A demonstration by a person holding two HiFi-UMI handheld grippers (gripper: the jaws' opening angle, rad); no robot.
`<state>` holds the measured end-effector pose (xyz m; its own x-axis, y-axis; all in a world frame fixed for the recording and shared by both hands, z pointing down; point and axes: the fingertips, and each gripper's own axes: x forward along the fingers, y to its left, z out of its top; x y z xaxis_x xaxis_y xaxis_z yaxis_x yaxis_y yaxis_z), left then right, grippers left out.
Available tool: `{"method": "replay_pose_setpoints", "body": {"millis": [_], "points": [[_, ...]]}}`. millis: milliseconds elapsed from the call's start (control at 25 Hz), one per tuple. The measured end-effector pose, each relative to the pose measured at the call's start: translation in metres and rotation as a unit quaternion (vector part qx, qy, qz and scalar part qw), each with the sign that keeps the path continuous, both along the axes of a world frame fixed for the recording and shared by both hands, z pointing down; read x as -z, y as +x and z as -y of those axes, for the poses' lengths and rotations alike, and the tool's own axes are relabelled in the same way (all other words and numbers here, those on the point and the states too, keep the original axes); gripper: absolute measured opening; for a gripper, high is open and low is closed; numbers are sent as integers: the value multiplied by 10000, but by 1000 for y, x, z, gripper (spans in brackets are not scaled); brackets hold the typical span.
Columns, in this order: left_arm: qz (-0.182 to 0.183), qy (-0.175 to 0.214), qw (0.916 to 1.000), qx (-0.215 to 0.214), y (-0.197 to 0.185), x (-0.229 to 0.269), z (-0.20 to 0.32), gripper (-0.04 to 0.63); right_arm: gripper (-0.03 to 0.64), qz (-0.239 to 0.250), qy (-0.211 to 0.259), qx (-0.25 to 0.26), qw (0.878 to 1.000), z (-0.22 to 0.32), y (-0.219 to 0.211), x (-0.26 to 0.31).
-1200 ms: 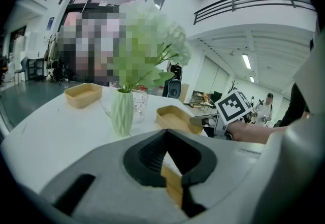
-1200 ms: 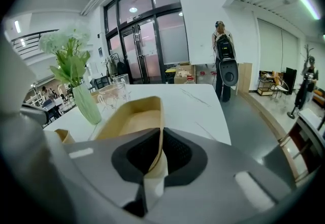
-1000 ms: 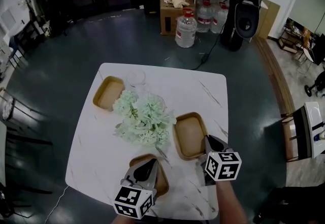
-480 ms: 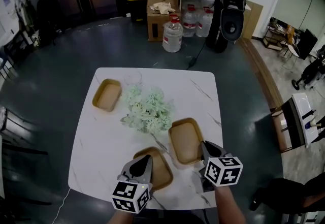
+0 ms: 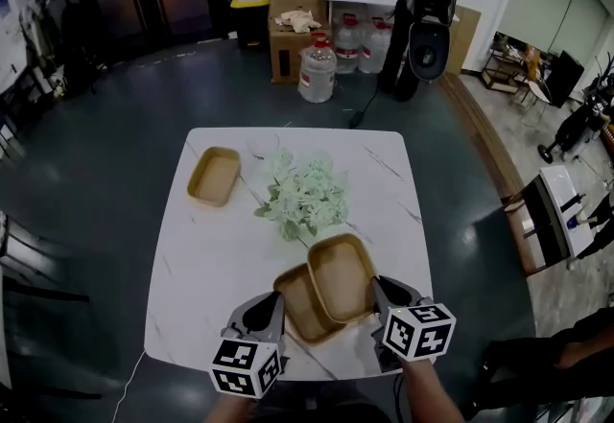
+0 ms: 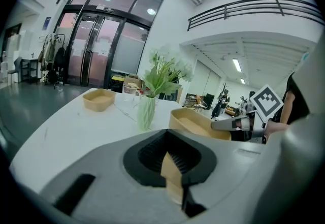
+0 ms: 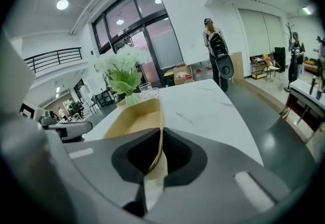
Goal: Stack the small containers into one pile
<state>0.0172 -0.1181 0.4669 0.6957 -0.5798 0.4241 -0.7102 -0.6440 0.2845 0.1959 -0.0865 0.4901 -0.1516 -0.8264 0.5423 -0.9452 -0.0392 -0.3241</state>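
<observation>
Nesting step: two of three trays overlap, not yet seated.
R gripper [image 5: 376,287] clamps the rim of the upper tan rectangular paper tray [image 5: 341,275], partly over the lower tan paper tray [image 5: 299,311], which L gripper [image 5: 272,304] pinches shut at the white marble table [image 5: 206,258] front. Next, prob.: square up, drop in, release, fetch far tan tray [image 5: 214,176].

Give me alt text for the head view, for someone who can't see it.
Seen from above, the left gripper and right gripper each pinch a tan container's rim at the near edge of a white table, the right container overlapping the left container. Pale flowers stand mid-table; a third container sits far left.
</observation>
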Motion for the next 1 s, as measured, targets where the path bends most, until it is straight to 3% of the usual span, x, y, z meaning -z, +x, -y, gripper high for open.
{"method": "replay_pose_setpoints", "body": {"millis": [400, 1000], "points": [[-37, -42, 9999, -101, -31, -4, -11, -6, 15, -24, -227, 256, 9994, -15, -52, -15], [-86, -135, 9997, -207, -41, -9, -11, -6, 20, -372, -417, 611, 9966, -16, -76, -27]]}}
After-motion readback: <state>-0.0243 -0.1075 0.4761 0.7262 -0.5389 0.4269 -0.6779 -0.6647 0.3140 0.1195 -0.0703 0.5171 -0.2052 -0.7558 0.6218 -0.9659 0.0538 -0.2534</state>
